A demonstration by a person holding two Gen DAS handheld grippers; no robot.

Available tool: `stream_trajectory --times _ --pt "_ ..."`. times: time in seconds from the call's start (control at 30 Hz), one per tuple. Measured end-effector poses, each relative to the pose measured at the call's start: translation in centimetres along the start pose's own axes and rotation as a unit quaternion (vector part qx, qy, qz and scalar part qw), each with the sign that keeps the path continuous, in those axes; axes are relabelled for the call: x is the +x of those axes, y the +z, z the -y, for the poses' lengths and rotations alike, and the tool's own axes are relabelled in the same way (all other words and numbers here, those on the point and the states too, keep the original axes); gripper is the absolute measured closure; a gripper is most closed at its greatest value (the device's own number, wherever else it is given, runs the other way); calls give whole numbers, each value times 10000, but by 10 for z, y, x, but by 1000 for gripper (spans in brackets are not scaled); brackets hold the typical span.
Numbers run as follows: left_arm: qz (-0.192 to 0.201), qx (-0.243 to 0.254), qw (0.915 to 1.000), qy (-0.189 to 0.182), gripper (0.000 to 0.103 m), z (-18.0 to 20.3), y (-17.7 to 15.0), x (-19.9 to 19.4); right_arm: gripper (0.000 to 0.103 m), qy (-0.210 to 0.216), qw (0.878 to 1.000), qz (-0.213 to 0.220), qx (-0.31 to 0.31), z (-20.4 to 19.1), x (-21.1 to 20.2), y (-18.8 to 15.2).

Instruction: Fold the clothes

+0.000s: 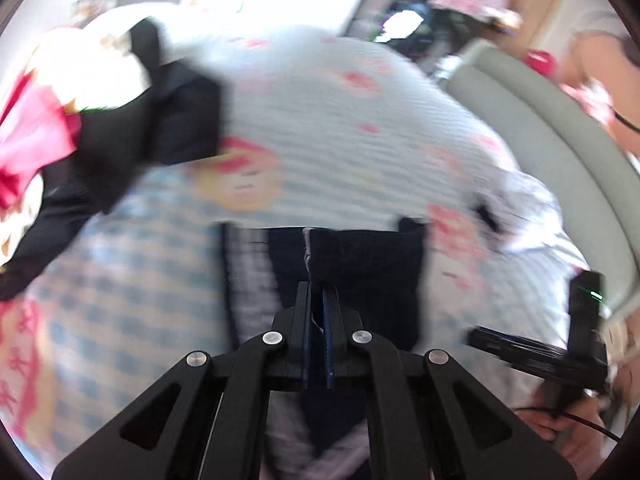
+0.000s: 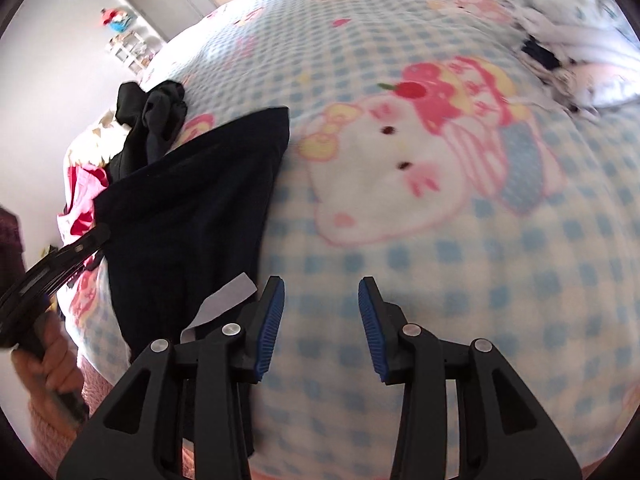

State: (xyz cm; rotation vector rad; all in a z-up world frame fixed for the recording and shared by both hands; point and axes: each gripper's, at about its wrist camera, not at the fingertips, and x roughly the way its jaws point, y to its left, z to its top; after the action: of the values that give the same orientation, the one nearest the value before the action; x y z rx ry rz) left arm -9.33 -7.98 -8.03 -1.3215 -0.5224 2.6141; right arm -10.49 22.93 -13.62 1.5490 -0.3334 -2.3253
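My left gripper (image 1: 319, 286) is shut on the edge of a dark navy garment (image 1: 364, 264) with a pale lining, held just above the bed. The same navy garment (image 2: 192, 216) lies spread on the blanket at the left of the right wrist view, a grey tag (image 2: 224, 300) near its lower edge. My right gripper (image 2: 321, 300) is open and empty, over the checked blanket just right of the garment. The right gripper's body (image 1: 560, 344) shows at the lower right of the left wrist view.
The bed carries a blue-checked cartoon-cat blanket (image 2: 460, 260). A pile of black, pink and white clothes (image 1: 60, 120) lies at the left. Crumpled white and dark clothing (image 2: 560, 52) sits at the far right. A grey bed frame (image 1: 540, 128) curves along the right.
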Motion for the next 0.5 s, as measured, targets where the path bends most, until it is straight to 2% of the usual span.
stream_trajectory --times 0.13,0.2,0.27,0.4,0.5 --pt "-206 -310 9990 248 97 -41 10 28 64 -97 9996 -107 -223 -15 13 13" --pt "-401 -420 9982 164 95 -53 14 39 64 -162 9994 -110 -295 -20 19 22" --pt "-419 -509 9977 178 90 -58 16 40 64 -237 9991 -65 -334 -24 25 33" --pt "99 -147 9998 8 89 -43 11 19 64 -355 9987 59 -362 -29 36 57" --pt "248 309 9991 -138 89 -24 4 11 64 -503 9981 258 -260 -28 43 80"
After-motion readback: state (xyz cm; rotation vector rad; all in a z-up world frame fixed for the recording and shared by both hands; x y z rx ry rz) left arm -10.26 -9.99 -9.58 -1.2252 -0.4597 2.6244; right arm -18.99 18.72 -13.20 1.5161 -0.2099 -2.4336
